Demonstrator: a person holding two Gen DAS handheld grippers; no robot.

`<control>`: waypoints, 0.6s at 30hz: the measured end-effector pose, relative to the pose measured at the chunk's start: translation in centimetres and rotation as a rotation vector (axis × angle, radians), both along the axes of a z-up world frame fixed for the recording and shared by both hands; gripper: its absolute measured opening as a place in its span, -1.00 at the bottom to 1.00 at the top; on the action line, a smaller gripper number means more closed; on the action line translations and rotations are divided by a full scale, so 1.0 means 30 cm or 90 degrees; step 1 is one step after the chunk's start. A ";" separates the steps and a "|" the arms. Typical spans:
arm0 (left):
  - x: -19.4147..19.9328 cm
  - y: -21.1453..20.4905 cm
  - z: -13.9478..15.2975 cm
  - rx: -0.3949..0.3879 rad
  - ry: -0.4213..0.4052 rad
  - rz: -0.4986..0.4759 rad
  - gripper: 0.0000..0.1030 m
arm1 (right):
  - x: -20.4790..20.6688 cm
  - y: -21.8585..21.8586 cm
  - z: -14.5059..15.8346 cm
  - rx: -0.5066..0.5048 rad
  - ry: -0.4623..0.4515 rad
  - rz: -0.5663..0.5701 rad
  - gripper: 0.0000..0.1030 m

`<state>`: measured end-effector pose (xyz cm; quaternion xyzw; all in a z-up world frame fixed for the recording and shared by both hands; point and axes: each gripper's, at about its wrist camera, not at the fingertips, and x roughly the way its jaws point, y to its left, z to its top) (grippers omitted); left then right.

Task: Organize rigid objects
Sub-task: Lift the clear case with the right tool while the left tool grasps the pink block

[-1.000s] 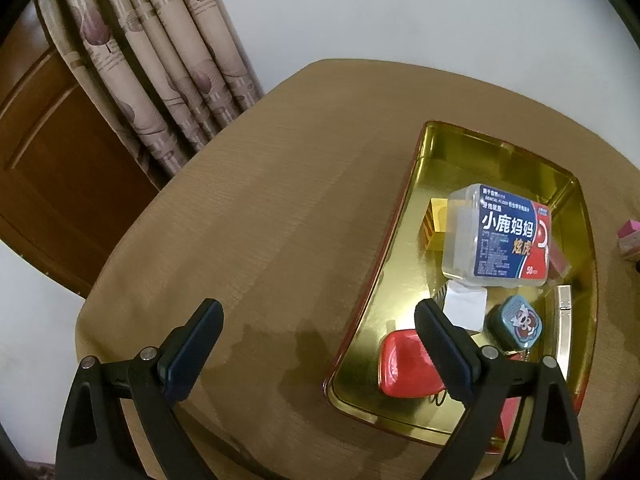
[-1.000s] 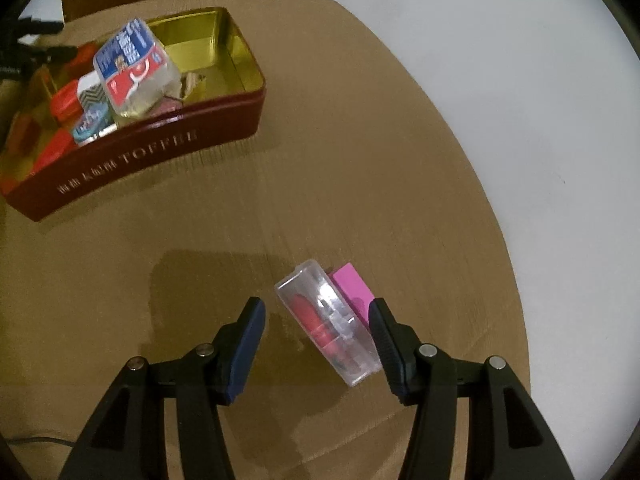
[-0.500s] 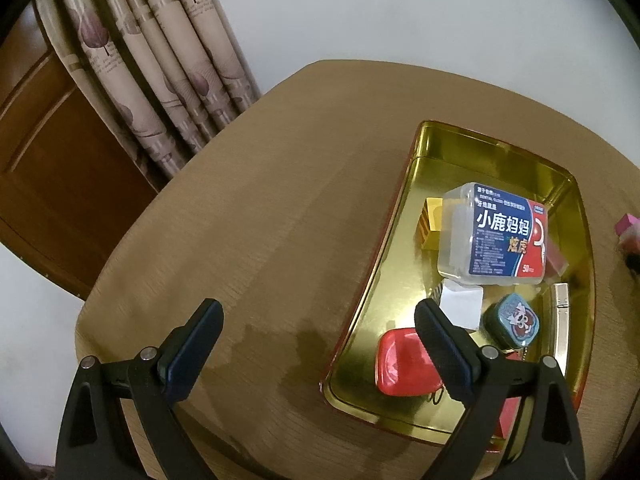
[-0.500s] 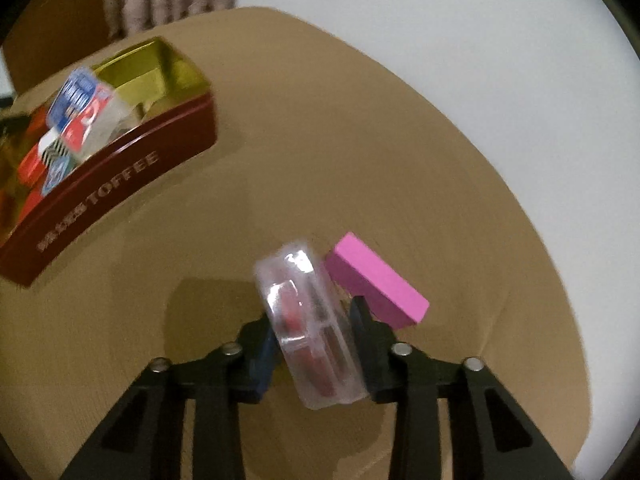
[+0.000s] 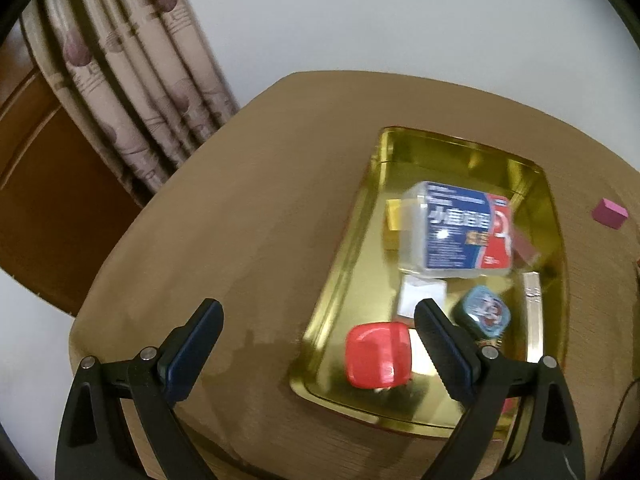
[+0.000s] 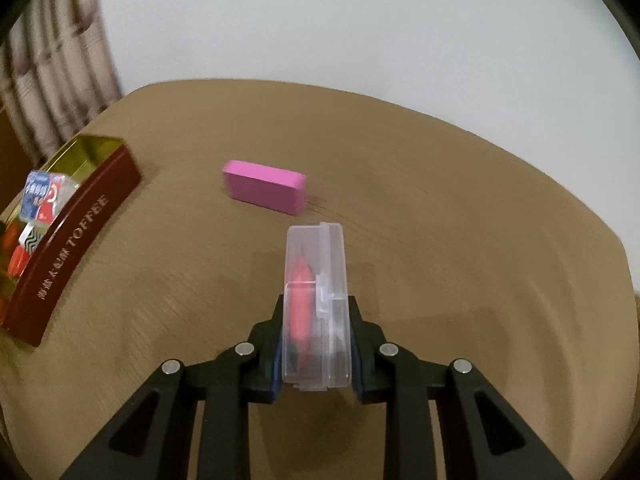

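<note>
- Since a second before, the right gripper (image 6: 318,344) had closed its jaws on the clear plastic case (image 6: 316,308), which had been lying flat between open fingers, and lifted it clear of the table (image 6: 460,220); the case had also turned, so that it now stood on edge.
- The case sat clamped across its thin faces, its free end poking forward past the fingertips. I took that to be a grip chosen so that it could go narrow-side down into the tin.
- Something red showed inside the case; I could not tell what it was.
- The left gripper (image 5: 316,350) hung over the near corner of the toffee tin (image 5: 554,216), fingers spread wide apart and holding nothing, one finger over the table and the other over the tin.
- The pink block (image 6: 264,192) lay on the table beyond the case and apart from it, between the case and the tin, not yet put away.
- The tin was already crowded: a floss box (image 5: 460,232), a red lid-like piece (image 5: 378,354), a small teal tin (image 5: 484,316) and a silver bar (image 5: 532,308).
- Bare gold floor showed mainly at the far end, so that looked the likeliest spot; the left gripper hovering over the near corner might get in the way.
</note>
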<state>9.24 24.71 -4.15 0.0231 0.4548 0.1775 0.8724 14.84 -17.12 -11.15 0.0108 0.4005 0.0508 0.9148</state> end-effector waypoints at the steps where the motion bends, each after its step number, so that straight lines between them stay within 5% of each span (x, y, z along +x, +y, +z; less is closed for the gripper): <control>1: -0.003 -0.012 0.003 -0.001 -0.003 -0.010 0.85 | -0.026 -0.023 -0.005 -0.003 -0.005 -0.018 -0.51; 8: -0.029 -0.100 0.011 -0.024 -0.020 -0.073 0.85 | -0.136 -0.125 -0.047 0.031 -0.023 -0.090 -0.51; 18: 0.031 -0.348 0.052 -0.014 -0.023 -0.151 0.85 | -0.168 -0.147 -0.015 0.060 -0.064 -0.099 -0.51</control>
